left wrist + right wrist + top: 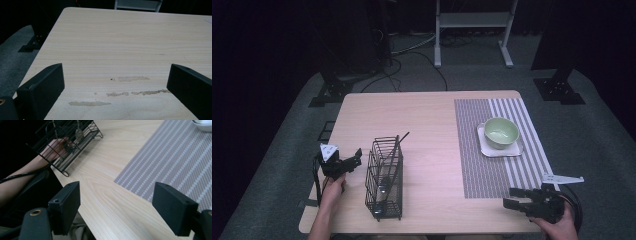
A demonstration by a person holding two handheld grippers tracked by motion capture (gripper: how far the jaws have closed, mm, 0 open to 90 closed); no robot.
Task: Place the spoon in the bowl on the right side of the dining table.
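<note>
We hold the left gripper (354,159) by the desk's (427,110) left edge and the right gripper (514,197) at its near right corner, both spread and empty, flanking the wire utensil basket (384,177) near the front edge, likely ready to reach in.

left gripper (354,159) agape, right gripper (511,197) agape
</note>
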